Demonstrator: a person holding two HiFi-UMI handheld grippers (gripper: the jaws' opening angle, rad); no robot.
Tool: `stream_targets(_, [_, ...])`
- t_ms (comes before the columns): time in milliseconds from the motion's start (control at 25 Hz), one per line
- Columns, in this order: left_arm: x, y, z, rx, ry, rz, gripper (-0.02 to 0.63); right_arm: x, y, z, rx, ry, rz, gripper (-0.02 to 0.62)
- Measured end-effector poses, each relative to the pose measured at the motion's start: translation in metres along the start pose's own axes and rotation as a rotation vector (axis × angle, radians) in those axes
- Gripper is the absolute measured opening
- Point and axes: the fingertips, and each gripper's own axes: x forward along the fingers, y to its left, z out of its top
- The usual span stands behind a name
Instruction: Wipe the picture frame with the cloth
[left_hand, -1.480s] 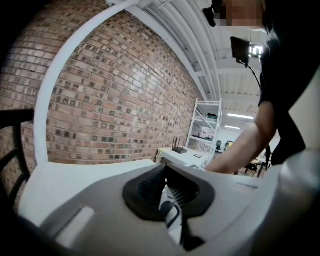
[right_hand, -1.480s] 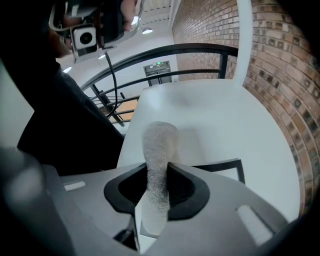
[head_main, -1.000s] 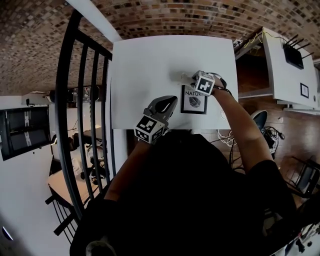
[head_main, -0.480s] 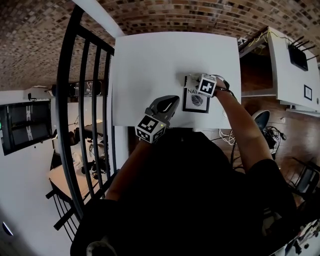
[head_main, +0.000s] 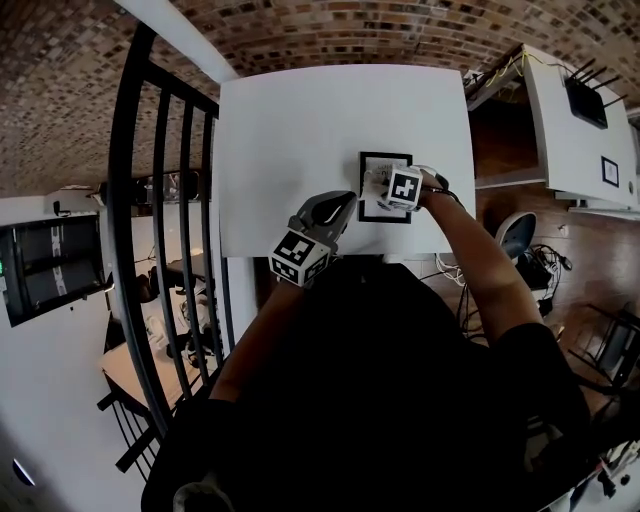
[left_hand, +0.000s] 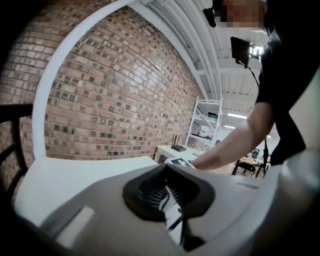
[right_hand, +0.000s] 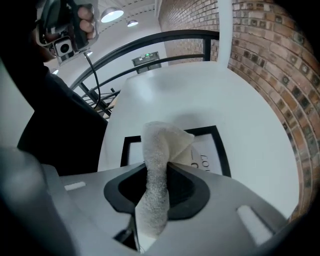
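Note:
A black-edged picture frame with a white print lies flat on the white table near its front right. My right gripper hovers over the middle of the frame, shut on a pale fuzzy cloth. In the right gripper view the cloth sticks up out of the jaws and hangs over the frame. My left gripper is at the table's front edge, left of the frame, shut on nothing. In its own view the left gripper shows its ribbed pads together.
A black metal railing runs along the table's left side. To the right stands a second white desk carrying a router, with a chair and cables on the floor between. A brick wall is behind the table.
My right gripper has drawn the cloth from the frame's far edge back over its middle, toward the person. The left gripper has stayed put.

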Motion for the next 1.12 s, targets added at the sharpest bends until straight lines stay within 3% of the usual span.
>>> stream_targets(200, [0.003, -0.008, -0.002, 0.003, 0.004, -0.014, 0.0, 0.008, 0.017, -0.005, -0.06, 0.003, 0.019, 0.097])
stream_targets(560, [0.009, -0.026, -0.005, 0.026, 0.005, -0.056, 0.0, 0.008, 0.057, -0.011, -0.075, 0.003, 0.14, 0.097])
stream_targets(760, [0.013, -0.032, -0.002, 0.033, 0.005, -0.071, 0.0, -0.003, 0.057, -0.021, -0.077, 0.007, 0.166, 0.097])
stream_targets(880, [0.014, -0.032, -0.003, 0.039, 0.006, -0.072, 0.0, -0.015, 0.037, -0.025, -0.041, -0.017, 0.142, 0.097])
stream_targets(1120, [0.016, -0.034, -0.009, 0.03, 0.029, -0.073, 0.0, -0.053, -0.026, -0.031, 0.05, 0.011, -0.025, 0.097])
